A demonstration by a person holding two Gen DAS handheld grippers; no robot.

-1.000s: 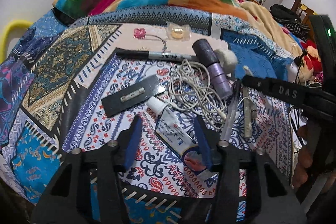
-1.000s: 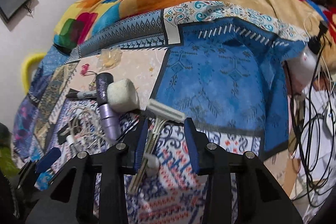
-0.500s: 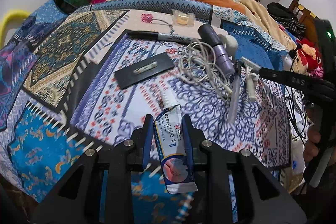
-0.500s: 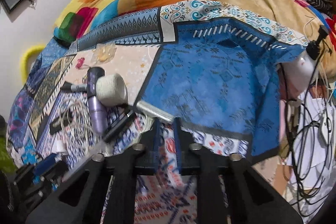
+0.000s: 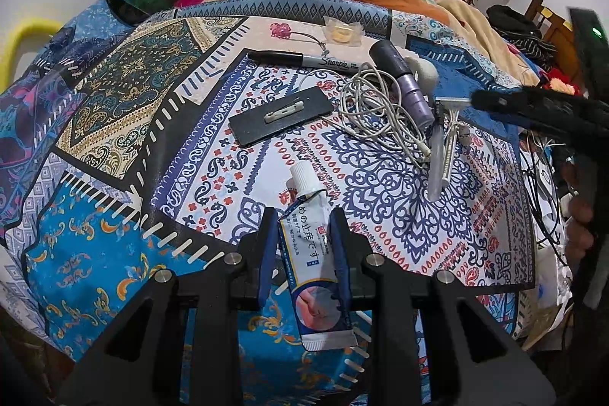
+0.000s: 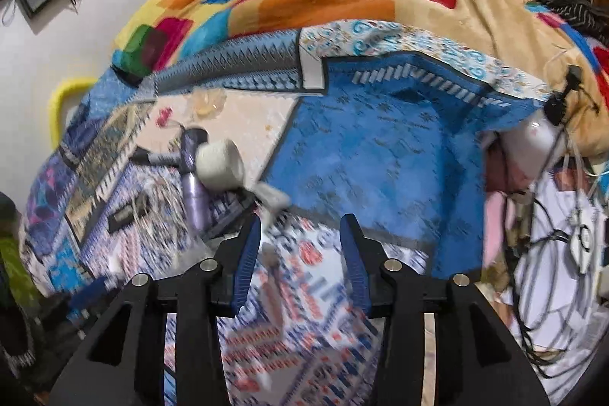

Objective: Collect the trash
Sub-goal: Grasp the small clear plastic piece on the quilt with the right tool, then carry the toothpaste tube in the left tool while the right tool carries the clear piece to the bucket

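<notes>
The white squeezed ointment tube with a screw cap and blue print (image 5: 318, 261) lies lengthwise between the blue pads of the left tongs (image 5: 303, 246), cap pointing away, above the patterned bedspread (image 5: 380, 177) near the bed's front edge; both pads press on its sides, so the left tongs are clamped on it. This looks like the pick-up step for one piece of trash, with the carry to a bin, which is not in view, yet to come. The right tongs (image 6: 300, 253) are opening with nothing gripped: the white disposable razor (image 6: 272, 200) lies blurred just ahead of the left pad, its handle running back between the pads without contact. Next, I judge, the right tongs need to line up over the razor handle and close squarely, keeping clear of the tangled white cable (image 5: 377, 105) and the purple cylindrical bottle (image 5: 409, 86) beside it.
</notes>
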